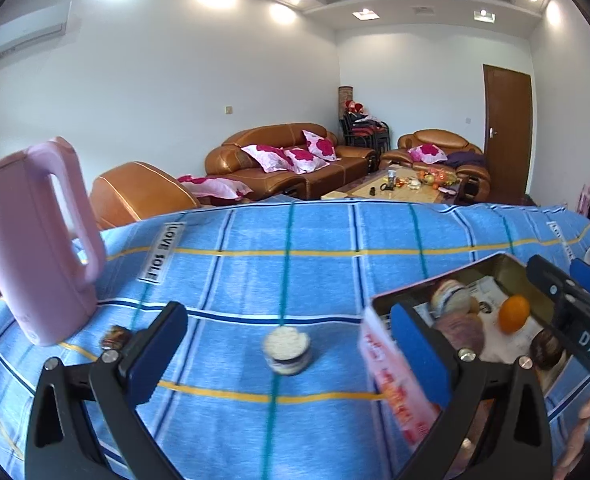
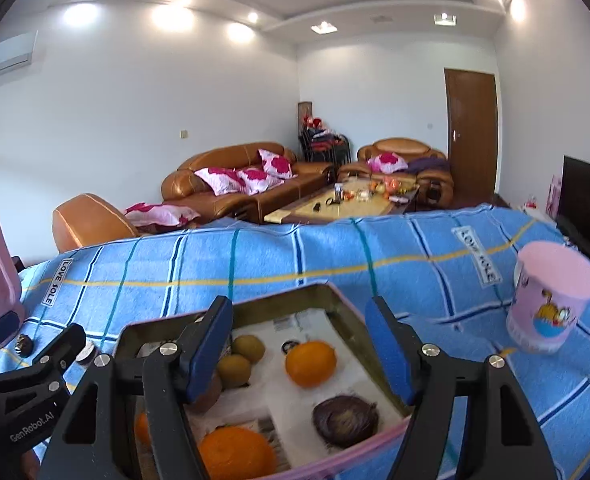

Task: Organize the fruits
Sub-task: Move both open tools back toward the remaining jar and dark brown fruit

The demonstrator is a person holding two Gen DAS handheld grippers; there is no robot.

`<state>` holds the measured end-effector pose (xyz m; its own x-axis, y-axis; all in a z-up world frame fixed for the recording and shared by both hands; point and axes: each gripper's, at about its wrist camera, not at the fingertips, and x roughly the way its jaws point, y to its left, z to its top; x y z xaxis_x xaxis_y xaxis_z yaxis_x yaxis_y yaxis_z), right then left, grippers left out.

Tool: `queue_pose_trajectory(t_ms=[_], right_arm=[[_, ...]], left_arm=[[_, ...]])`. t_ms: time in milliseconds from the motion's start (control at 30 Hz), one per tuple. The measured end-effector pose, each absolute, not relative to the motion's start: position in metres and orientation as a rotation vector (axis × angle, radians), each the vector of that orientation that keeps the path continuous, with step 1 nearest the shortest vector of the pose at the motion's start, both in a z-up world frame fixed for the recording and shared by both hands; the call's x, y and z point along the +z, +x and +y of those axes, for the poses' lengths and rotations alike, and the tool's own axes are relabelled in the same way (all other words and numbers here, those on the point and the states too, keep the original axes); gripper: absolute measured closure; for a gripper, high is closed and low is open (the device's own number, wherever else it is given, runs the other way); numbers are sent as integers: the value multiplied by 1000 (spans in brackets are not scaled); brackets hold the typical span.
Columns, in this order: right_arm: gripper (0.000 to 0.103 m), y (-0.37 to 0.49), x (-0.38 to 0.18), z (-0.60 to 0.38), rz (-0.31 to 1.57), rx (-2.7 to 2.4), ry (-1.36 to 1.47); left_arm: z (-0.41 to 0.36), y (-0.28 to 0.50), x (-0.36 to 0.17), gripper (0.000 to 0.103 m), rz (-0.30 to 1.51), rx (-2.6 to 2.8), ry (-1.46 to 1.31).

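Observation:
An open box [image 2: 343, 316] with pink sides stands on the blue checked cloth. It holds an orange [image 2: 311, 362], two kiwis [image 2: 247, 347], a larger orange [image 2: 237, 454] and a dark purple round fruit [image 2: 345, 420]. My right gripper [image 2: 299, 320] hangs open over the box; the orange lies below the gap and touches neither pad. My left gripper [image 1: 287, 312] is open above the cloth to the left of the box. A small jar with a white lid [image 1: 287, 350] stands ahead between its fingers, untouched. In the left wrist view the box [image 1: 395, 384] and the orange [image 1: 513, 314] are blurred.
A pink kettle [image 1: 35, 240] stands at the far left, with a small dark object [image 1: 115, 336] beside its base. A pink cartoon cup [image 2: 551, 300] stands to the right of the box. Beyond the table's far edge are brown sofas and a coffee table.

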<state>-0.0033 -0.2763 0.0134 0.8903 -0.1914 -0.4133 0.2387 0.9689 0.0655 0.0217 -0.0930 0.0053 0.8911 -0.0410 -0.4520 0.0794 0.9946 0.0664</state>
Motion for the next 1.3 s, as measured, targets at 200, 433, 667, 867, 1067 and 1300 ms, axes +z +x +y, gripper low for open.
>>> queue_pose_trajectory(t_ms=[200, 433, 667, 867, 1067, 1300], right_arm=[[33, -6, 12, -249, 434, -198, 108], [33, -1, 10, -213, 458, -149, 74], [33, 8, 9, -177, 469, -95, 64], [33, 24, 5, -147, 503, -44, 58], [33, 43, -1, -116, 554, 5, 20], [33, 72, -15, -85, 670, 44, -49]], left_arm=[[-68, 19, 5, 0, 471, -47, 93], [-27, 25, 3, 0, 495, -3, 102], [25, 50, -3, 0, 550, 103, 70], [57, 71, -10, 0, 605, 152, 73], [91, 83, -19, 0, 682, 139, -71], [100, 85, -25, 0, 707, 136, -113]])
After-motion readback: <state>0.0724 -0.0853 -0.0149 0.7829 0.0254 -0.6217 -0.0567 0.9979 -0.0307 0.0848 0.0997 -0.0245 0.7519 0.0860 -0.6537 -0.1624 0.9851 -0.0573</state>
